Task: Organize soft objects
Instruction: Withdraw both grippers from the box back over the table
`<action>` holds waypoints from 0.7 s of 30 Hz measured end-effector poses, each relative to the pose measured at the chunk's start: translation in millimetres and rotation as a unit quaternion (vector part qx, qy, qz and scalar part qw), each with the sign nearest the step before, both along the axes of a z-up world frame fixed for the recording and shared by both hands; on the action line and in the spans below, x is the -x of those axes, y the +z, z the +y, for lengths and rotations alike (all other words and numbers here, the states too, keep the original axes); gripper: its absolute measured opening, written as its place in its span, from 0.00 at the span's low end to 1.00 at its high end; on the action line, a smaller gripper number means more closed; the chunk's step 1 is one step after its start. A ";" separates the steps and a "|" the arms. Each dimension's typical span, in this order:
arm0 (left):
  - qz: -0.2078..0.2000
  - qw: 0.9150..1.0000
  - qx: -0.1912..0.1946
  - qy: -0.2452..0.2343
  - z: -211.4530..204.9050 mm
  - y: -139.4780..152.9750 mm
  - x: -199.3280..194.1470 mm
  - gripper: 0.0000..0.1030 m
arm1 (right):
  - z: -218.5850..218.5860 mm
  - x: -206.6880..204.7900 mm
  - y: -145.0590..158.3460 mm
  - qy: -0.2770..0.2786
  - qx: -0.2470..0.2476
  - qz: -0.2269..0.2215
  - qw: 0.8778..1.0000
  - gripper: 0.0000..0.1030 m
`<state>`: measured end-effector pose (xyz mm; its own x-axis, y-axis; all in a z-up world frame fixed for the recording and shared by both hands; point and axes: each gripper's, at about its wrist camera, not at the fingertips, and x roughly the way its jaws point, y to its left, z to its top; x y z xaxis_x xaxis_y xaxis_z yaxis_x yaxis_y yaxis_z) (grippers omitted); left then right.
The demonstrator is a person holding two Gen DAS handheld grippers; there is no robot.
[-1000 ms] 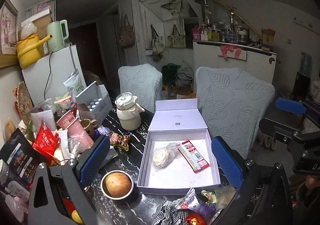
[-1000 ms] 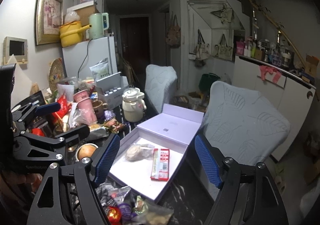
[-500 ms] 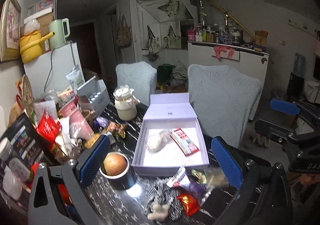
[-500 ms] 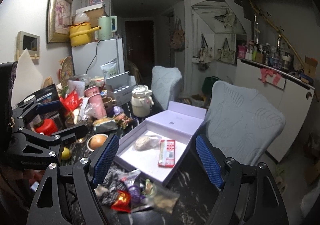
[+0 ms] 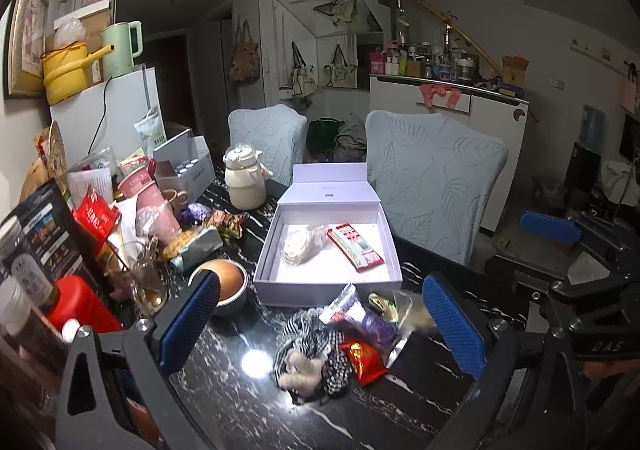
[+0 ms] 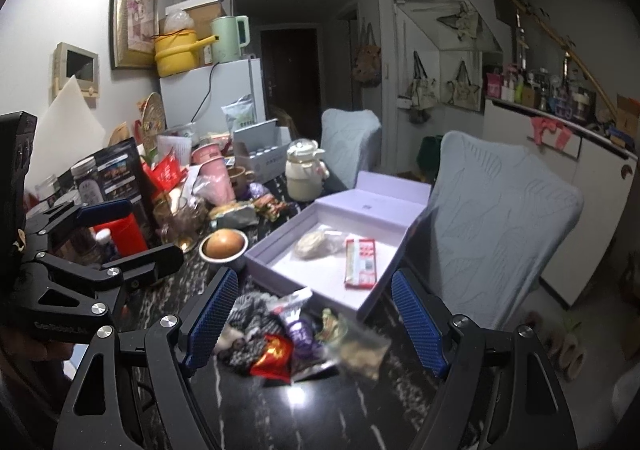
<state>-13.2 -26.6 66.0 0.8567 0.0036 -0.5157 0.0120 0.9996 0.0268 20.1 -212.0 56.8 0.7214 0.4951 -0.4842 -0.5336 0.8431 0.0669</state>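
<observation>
An open lavender box (image 5: 280,292) (image 6: 262,268) sits on the black marble table and holds a bagged pale bun (image 5: 298,246) (image 6: 314,244) and a red snack packet (image 5: 354,246) (image 6: 360,262). In front of the box lies a pile of soft items: a checkered cloth (image 5: 316,342) (image 6: 248,318), a red wrapper (image 5: 364,360) (image 6: 274,356), a purple packet (image 5: 378,326) (image 6: 300,332) and a clear bag (image 6: 360,346). My left gripper (image 5: 320,322) is open and empty above the pile. My right gripper (image 6: 312,322) is open and empty, also over the pile.
A metal bowl with a brown round thing (image 5: 224,284) (image 6: 222,244) stands left of the box. Clutter fills the table's left side: a red can (image 5: 80,306), a glass (image 5: 146,282), a pink cup (image 5: 154,205), a cream teapot (image 5: 244,181). Two covered chairs (image 5: 432,185) stand behind.
Both grippers have pulled back and up from the box. The pile of soft items in front of the box has come fully into view. Both stay open.
</observation>
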 end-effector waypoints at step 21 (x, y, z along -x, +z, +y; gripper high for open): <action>0.055 0.998 0.028 -0.007 -2.8 -61.1 15.1 1.00 | -14.4 9.4 -81.0 -0.035 0.009 0.075 0.997 0.78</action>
